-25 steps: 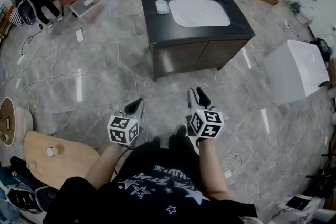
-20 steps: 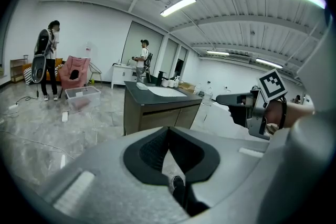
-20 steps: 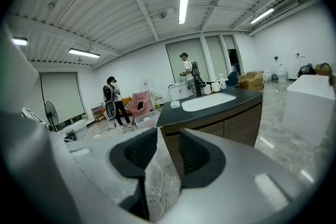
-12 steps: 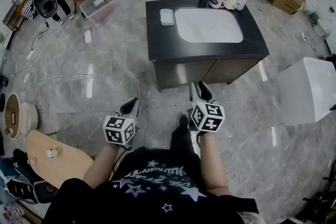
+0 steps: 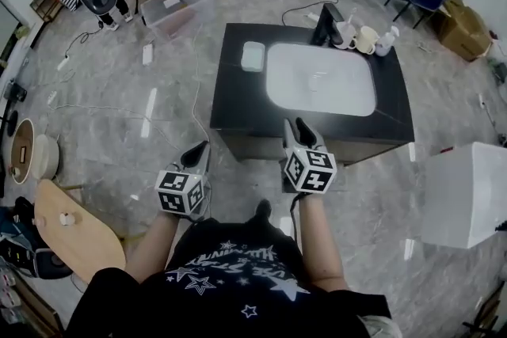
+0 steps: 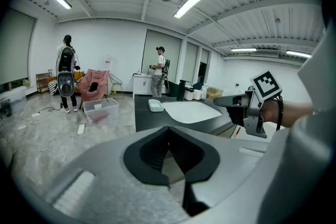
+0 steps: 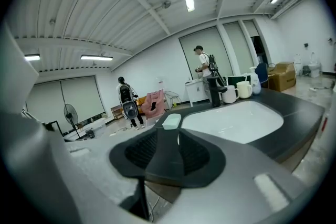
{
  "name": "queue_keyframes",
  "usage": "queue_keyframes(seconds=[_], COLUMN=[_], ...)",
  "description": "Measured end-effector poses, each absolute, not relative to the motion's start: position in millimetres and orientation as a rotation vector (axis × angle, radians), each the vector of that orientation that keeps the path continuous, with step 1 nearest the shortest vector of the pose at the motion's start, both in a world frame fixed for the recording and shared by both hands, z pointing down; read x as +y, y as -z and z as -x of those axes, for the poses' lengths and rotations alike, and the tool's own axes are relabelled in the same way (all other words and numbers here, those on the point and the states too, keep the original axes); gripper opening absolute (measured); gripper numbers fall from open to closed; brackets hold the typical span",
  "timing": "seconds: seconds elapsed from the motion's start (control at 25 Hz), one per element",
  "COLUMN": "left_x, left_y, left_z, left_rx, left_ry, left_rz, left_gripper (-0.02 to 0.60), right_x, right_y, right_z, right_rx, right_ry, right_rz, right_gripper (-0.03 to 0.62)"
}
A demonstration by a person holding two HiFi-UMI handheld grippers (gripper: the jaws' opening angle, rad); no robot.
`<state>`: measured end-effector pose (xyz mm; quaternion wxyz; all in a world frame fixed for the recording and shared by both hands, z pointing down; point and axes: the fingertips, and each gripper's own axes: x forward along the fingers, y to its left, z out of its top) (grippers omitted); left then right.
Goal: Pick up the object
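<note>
Reach turns on the small pale dish (image 5: pixel 252 55), likely the object: it sits on the dark counter (image 5: pixel 238 103) just beside the white basin (image 5: pixel 321 79), ahead of both pairs of fingers, leftward of the right gripper (image 5: pixel 299 131) and rightward of the left gripper (image 5: pixel 198 153), long axis running away as the fingers point. Both grippers have jaws pressed together on nothing. The right gripper, at the counter's near edge, looks nearer, while the left gripper hangs short of it over the floor.
</note>
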<state>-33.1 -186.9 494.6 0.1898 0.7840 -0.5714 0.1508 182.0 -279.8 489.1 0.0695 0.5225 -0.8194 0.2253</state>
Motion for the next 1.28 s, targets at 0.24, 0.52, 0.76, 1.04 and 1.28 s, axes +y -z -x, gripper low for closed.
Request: queue_keyframes(seconds=[0.24,0.52,0.76,1.04,1.28], left_x=[-208.9,-228.7,-282.2,-358.1,-406.2], left_y=[-498.6,-512.1,-525.2,-526.0,-536.4], left_z=[42.4,67.5,79.6,108.4,134.6], left_rx=[-1.714,-1.757,-1.666,-1.561,-1.496], left_ry=[-0.41,-0.401,-0.396,-0.4,-0.413], left_rz=[-2.093,-2.01,-2.057,-2.129,-2.155], left_gripper=[0.009,0.009,0.009,0.009,0.009], right_x=[-330.1,-358.4,-390.5,-448.0,-489.9], right_y=[-499.0,-516.2,-526.6,-533.0,-551.8], right_z=[-164.8,-136.3,-124.8,-95.2,-76.8], right_rx=[-2.503,-2.49,-2.418,-2.329,-2.23], right_ry=[-0.689,-0.731,-0.737,-0.749,-0.768], right_rz=[-1.438,-1.37,-1.421,-1.503,-1.546], right_gripper=[0.137,0.137,0.137,0.135,0.135])
